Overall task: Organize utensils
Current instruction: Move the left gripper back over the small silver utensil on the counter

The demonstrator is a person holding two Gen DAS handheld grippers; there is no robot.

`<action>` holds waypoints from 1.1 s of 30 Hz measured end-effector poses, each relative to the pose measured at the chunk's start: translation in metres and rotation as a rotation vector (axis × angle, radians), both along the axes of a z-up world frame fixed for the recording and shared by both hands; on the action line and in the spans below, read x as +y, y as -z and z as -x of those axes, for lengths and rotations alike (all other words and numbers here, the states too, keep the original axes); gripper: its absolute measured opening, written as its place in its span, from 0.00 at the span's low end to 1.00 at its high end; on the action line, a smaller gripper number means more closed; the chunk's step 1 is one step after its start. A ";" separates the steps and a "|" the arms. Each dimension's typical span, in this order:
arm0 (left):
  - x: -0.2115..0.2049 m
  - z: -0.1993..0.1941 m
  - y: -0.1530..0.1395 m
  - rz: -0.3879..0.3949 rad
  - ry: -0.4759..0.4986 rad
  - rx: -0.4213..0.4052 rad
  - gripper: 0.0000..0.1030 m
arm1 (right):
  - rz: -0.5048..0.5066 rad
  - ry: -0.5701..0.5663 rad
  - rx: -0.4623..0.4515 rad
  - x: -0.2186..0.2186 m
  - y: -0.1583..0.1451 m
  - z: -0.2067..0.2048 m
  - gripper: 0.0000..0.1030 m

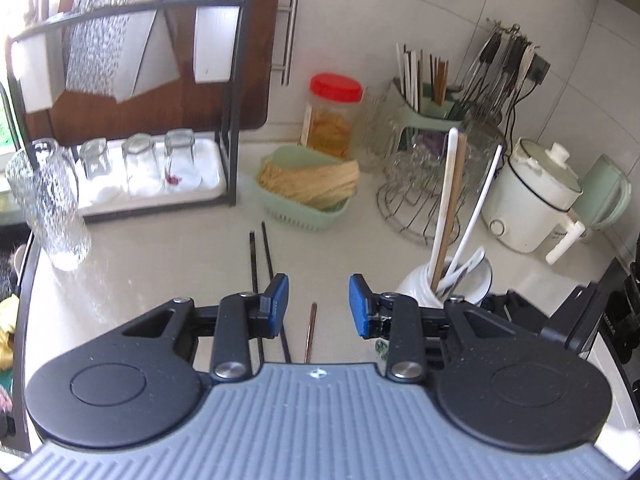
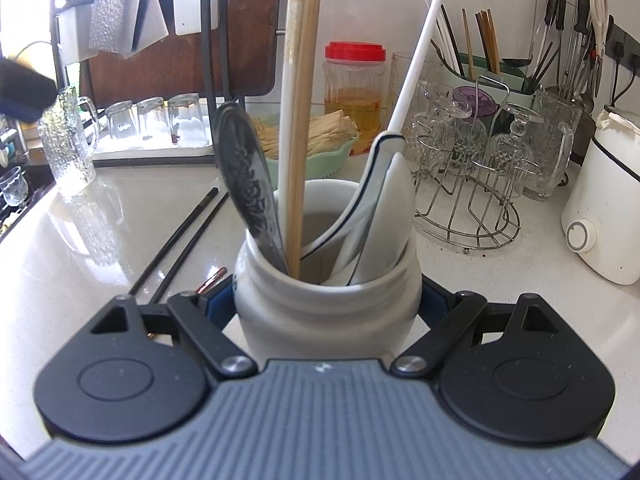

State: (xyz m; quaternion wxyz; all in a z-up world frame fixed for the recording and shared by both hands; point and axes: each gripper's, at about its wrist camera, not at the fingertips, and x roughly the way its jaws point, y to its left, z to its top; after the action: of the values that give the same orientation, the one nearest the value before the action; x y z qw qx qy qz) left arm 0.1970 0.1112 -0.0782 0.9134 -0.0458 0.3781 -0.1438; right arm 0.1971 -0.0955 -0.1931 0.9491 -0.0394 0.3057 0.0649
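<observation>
Right claw (image 2: 328, 300) clamped on jar (image 2: 328, 312); left claw (image 1: 319, 304) apart, empty, over chopsticks (image 1: 260, 256) lying mid-table (image 1: 160, 264). Risk: thin sticks roll or slip from pads; jar tips if bumped.

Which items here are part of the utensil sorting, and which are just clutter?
In the job:
- white jar, clamped in the right gripper, holding spoons and chopsticks
- black chopsticks loose on the counter
- copper-coloured stick
- left gripper, open above them

Lying about:
- red-lidded jar
- green basket
- wire glass rack
- dish rack
</observation>
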 end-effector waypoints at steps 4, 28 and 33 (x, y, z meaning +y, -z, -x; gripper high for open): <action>-0.003 0.001 0.008 -0.011 0.004 0.024 0.37 | -0.001 -0.009 -0.004 -0.001 0.000 0.001 0.89; -0.054 -0.017 0.084 -0.074 0.148 0.258 0.48 | -0.006 -0.023 -0.019 -0.031 0.002 0.010 0.88; -0.077 -0.012 0.104 -0.109 0.318 0.285 0.48 | -0.009 -0.030 -0.023 -0.036 0.002 0.012 0.88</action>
State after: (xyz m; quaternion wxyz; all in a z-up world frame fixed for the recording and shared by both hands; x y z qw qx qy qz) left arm 0.2089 0.0337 -0.1820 0.8177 0.0440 0.5129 -0.2575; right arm 0.1852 -0.1320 -0.1955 0.9517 -0.0405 0.2937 0.0799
